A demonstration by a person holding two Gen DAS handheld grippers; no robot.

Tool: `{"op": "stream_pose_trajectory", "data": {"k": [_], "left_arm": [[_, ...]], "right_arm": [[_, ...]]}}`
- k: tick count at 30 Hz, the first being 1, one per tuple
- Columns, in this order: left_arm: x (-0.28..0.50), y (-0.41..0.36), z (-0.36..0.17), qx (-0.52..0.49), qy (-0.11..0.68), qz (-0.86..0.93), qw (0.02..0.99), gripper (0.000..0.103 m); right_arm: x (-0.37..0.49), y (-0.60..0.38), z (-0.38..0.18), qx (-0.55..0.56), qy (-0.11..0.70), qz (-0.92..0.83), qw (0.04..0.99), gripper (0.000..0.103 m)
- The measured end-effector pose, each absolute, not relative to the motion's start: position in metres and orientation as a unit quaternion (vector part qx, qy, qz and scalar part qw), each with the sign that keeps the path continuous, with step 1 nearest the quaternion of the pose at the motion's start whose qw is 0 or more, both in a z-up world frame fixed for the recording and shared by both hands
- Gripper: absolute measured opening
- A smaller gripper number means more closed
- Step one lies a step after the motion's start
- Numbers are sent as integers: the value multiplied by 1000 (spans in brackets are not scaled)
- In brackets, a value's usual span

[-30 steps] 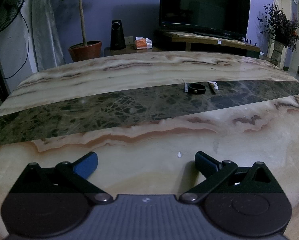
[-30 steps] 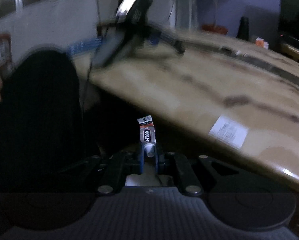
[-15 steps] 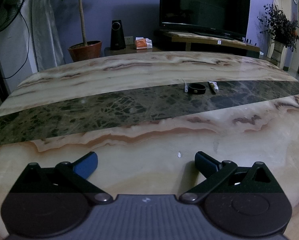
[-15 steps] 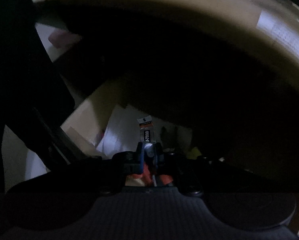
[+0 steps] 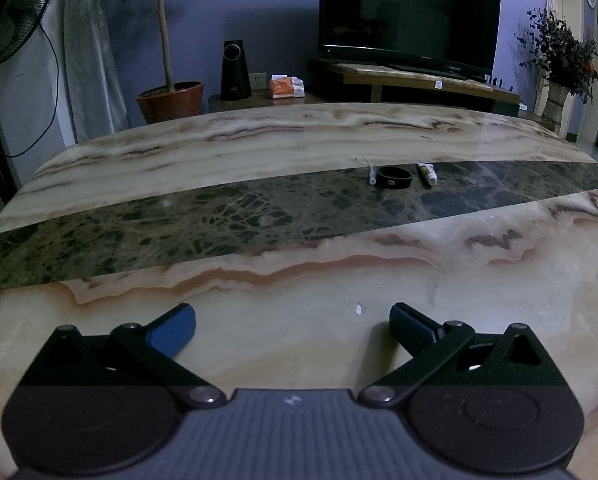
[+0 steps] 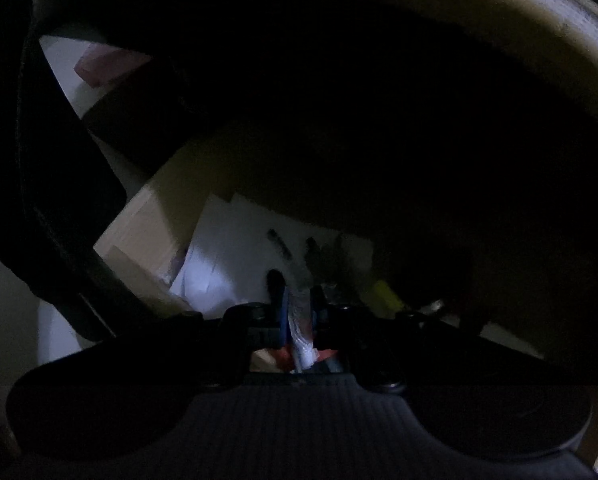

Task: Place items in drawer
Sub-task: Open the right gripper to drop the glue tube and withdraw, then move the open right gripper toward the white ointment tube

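Marble spreads wide under the left camera, pale and veined with one dark green band across the table (image 5: 259, 152), while the right camera looks into deep shadow beneath the tabletop. Down there the right gripper (image 6: 299, 304) has its fingers pressed together on a small glue tube (image 6: 301, 320), silvery and blurred, held over the open drawer (image 6: 235, 240). White paper and a few dim items, one of them yellow (image 6: 385, 292), lie on the drawer floor; most of it is too dark to make out. Up on the table the left gripper (image 5: 293, 320) sits low over the pale stone with its blue-padded fingers wide apart and nothing between them. Far off on the green band lie a black ring (image 5: 394, 177), a white tube (image 5: 373, 176) and another tube (image 5: 427, 173).
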State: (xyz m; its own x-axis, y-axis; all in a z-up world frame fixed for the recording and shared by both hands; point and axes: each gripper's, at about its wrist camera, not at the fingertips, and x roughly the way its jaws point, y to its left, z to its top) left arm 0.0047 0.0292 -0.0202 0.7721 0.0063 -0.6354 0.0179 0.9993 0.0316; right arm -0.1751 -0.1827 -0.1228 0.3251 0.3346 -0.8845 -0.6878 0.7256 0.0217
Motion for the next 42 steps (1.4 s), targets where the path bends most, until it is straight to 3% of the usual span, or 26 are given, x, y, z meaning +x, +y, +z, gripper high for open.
{"op": "stream_pose_trajectory", "data": {"k": [8,10,12,17,23,34,42], "left_arm": [[5,29,-20,18,338,-3,941,103],[5,29,-20,18,338,-3,941,103],[5,29,-20,18,338,-3,941,103],[5,29,-20,18,337,-3,941,103],[5,29,-20,18,338,-3,941,103],[5,29,-20,18,337,-3,941,103],[5,29,-20,18,337,-3,941,103]], "right_arm": [[-184,-191,-79,-168,445,367,800,14],[-187,-196,-60,-146,433,397,796,15],[-189,-199,-43,-127,419,433,788,22],[-184,-214,5,-44,374,509,774,24],[-152,-242,50,58,304,479,822,43],[-78,-265,38,125,309,258,907,46],[-45,-251,46,73,287,239,925,47]]}}
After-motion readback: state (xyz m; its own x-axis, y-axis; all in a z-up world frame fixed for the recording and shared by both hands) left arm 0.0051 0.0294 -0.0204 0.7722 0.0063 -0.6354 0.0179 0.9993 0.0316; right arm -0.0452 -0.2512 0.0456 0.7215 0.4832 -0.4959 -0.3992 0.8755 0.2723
